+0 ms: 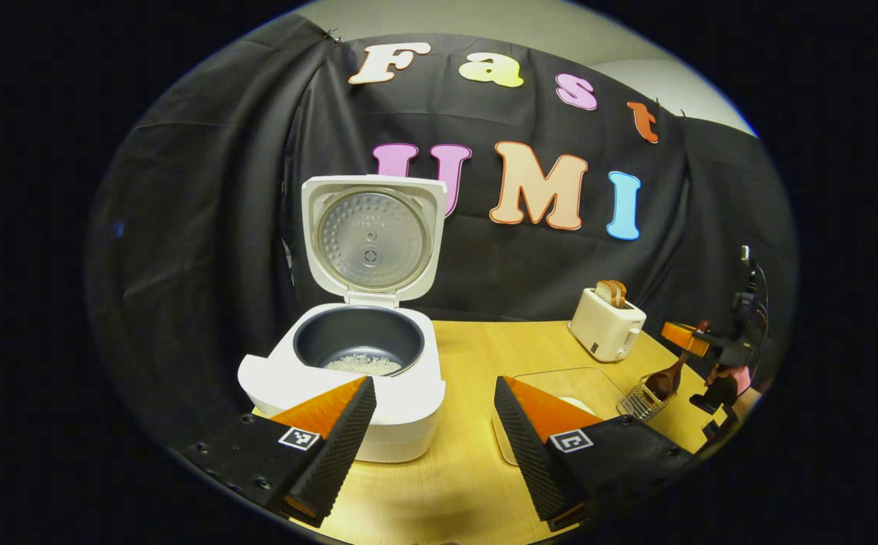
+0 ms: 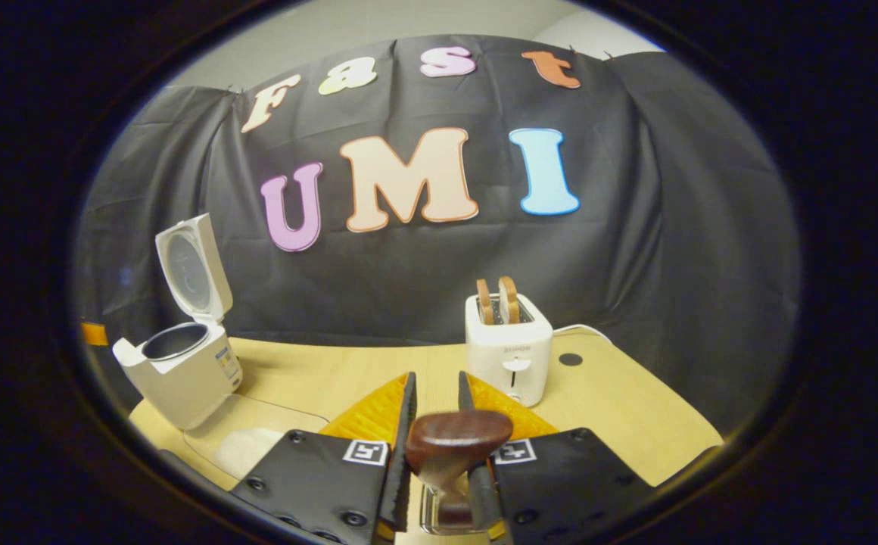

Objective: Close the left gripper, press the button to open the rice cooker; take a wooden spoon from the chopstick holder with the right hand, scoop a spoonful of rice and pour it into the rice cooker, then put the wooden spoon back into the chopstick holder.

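Left gripper view gives us the left gripper [image 1: 431,431] with its 2 fingers spread wide apart, holding nothing, just in front of the white rice cooker [image 1: 348,378]. Its lid stands upright and open, and a small heap of rice [image 1: 362,365] lies in the dark inner pot. Far right we see the wire chopstick holder [image 1: 639,405] on the light wooden table [image 1: 477,356]. In the right gripper view, the right gripper [image 2: 439,424] is clamped on the dark brown wooden spoon [image 2: 458,443]. A white toaster [image 2: 507,356] holding 2 bread slices stands beyond it.
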